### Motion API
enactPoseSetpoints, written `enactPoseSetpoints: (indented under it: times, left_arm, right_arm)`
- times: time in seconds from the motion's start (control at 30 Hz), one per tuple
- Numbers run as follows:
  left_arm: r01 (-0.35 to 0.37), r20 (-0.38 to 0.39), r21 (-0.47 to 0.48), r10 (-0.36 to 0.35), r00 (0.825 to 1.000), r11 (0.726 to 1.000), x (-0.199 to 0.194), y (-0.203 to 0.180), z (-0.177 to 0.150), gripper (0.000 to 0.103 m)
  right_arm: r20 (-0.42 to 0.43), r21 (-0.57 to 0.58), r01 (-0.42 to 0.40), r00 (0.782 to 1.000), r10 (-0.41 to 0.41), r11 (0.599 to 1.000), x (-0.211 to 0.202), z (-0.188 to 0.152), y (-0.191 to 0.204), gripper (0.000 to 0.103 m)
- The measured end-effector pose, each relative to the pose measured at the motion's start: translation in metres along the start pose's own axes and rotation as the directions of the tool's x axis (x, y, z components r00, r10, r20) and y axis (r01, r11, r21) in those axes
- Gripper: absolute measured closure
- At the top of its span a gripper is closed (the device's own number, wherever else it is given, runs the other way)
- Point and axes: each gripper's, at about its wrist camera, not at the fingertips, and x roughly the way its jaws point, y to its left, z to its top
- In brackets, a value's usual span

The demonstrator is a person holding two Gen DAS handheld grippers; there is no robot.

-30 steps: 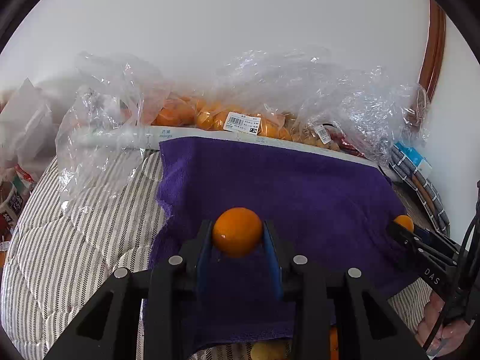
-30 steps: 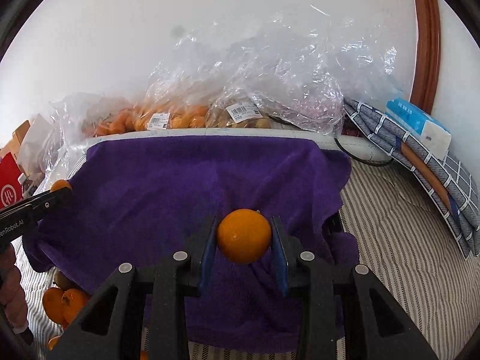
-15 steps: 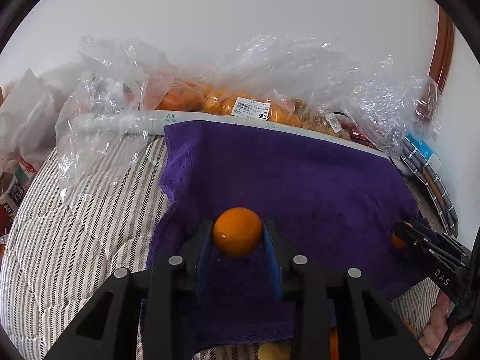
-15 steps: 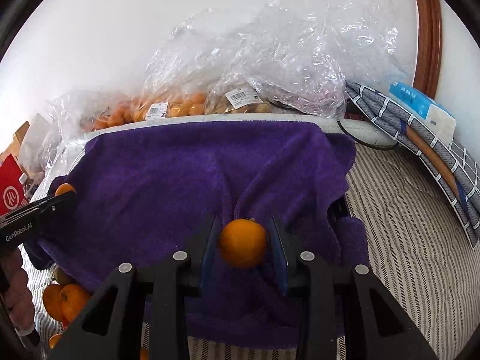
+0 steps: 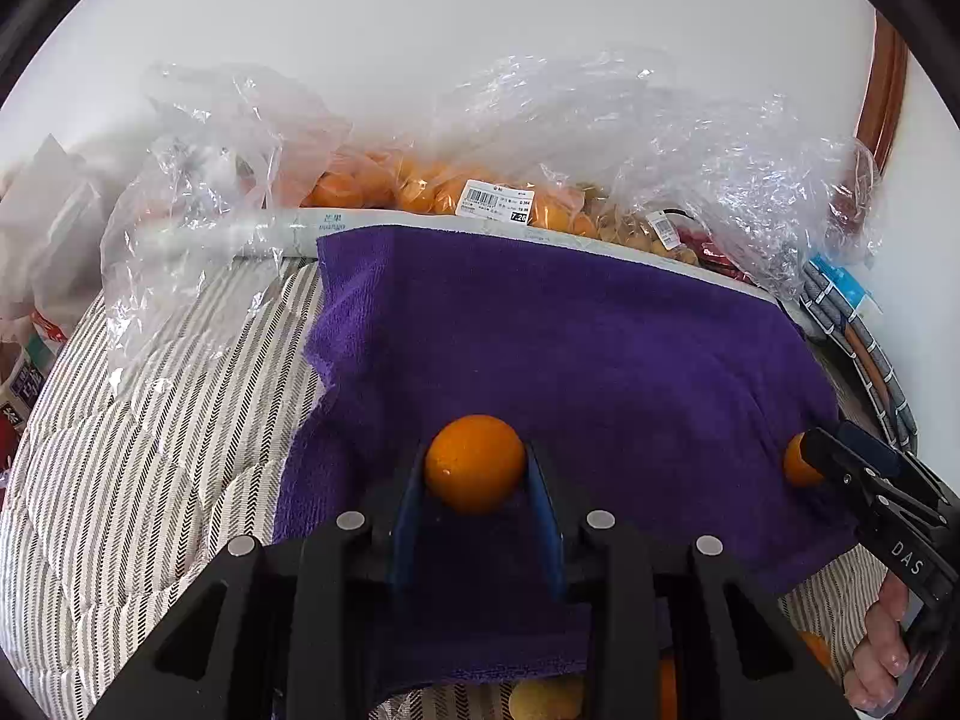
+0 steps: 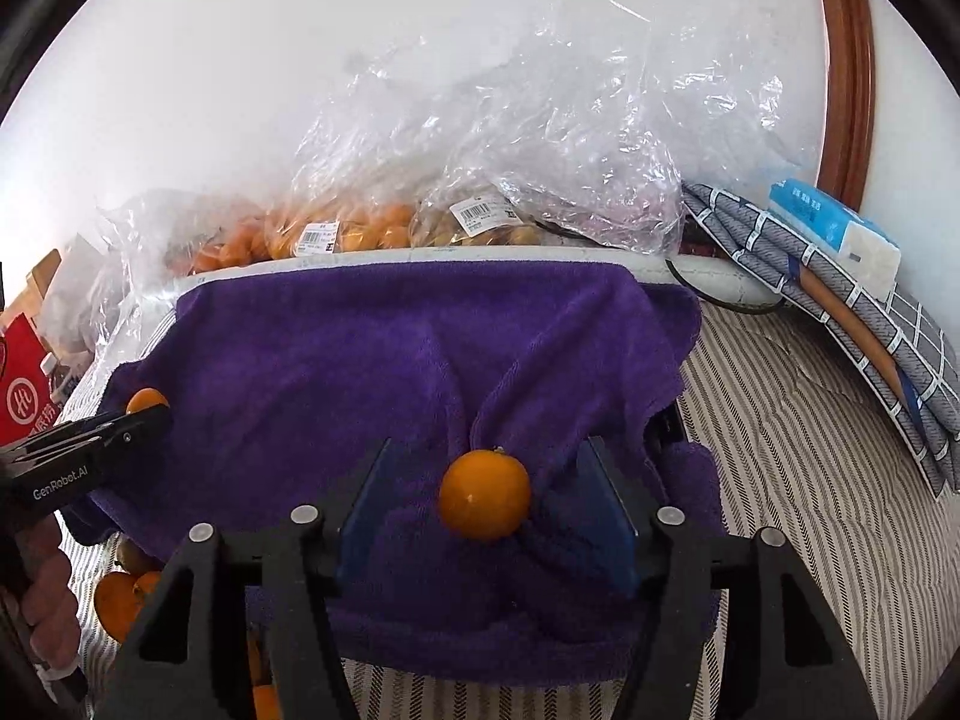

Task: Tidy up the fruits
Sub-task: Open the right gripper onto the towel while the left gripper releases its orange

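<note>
My left gripper (image 5: 475, 468) is shut on an orange (image 5: 474, 463) and holds it over the purple towel (image 5: 570, 348). My right gripper (image 6: 485, 492) is open, its blue pads wide apart on either side of a second orange (image 6: 485, 494) that rests in a dent in the purple towel (image 6: 360, 348). That orange (image 5: 798, 461) and the right gripper also show at the right edge of the left wrist view. The left gripper with its orange (image 6: 146, 401) shows at the left edge of the right wrist view.
Clear plastic bags of oranges (image 5: 420, 192) and small fruits (image 6: 480, 228) lie behind the towel along the white wall. Loose oranges (image 6: 123, 597) lie on the striped bedding (image 5: 138, 450) below the towel's front edge. A folded checked cloth (image 6: 840, 312) and a blue tissue pack (image 6: 834, 234) sit at right.
My right gripper lowered its orange onto the towel and opened, letting it go. My left gripper kept hold of its orange and moved lower over the towel.
</note>
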Motion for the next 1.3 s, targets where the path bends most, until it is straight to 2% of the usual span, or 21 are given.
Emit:
enactPoseSetpoints:
  times: [0.07,0.3,0.37,0.43,0.7,0.9,1.0,1.17,1.3]
  left_arm:
    - [0.002,-0.011,-0.001,-0.002,1.0,1.0,0.001,0.0,0.0,0.071]
    - [0.0,0.002,0.021,-0.001,1.0,1.0,0.0,-0.003,-0.001,0.071]
    - [0.006,0.005,0.02,-0.006,1.0,1.0,-0.001,-0.004,-0.002,0.063]
    - [0.013,0.015,0.014,-0.013,1.0,1.0,-0.004,-0.003,-0.002,0.061]
    - [0.013,0.069,0.013,-0.014,0.997,1.0,-0.017,-0.003,-0.002,0.061]
    - [-0.007,0.09,0.007,0.007,0.996,1.0,-0.024,-0.002,-0.002,0.061]
    - [-0.016,0.103,0.004,0.015,0.995,1.0,-0.028,-0.002,-0.001,0.061]
    - [-0.013,0.113,-0.005,0.014,0.993,1.0,-0.036,-0.003,0.002,0.061]
    - [0.028,0.105,-0.014,-0.026,0.994,1.0,-0.05,-0.005,0.003,0.061]
  right_arm:
    - [0.008,-0.01,0.002,1.0,-0.002,1.0,-0.002,0.0,0.002,0.035]
    - [0.016,-0.015,-0.011,1.0,0.011,1.0,-0.006,-0.001,0.009,0.034]
    - [0.029,-0.022,0.002,1.0,-0.002,1.0,-0.008,-0.001,0.01,0.034]
    - [0.036,-0.025,0.017,0.999,-0.016,1.0,-0.009,-0.001,0.01,0.034]
    - [0.008,0.015,-0.016,1.0,0.016,1.0,-0.009,0.0,0.004,0.034]
    - [0.04,-0.025,-0.002,0.999,0.003,1.0,-0.014,-0.001,0.009,0.034]
    - [0.068,-0.031,0.022,0.997,-0.02,0.999,-0.019,0.002,0.009,0.034]
    - [0.052,0.01,0.039,0.998,-0.039,0.999,-0.035,0.009,0.005,0.034]
    - [0.067,0.012,0.04,0.997,-0.04,0.999,-0.062,0.003,0.006,0.034]
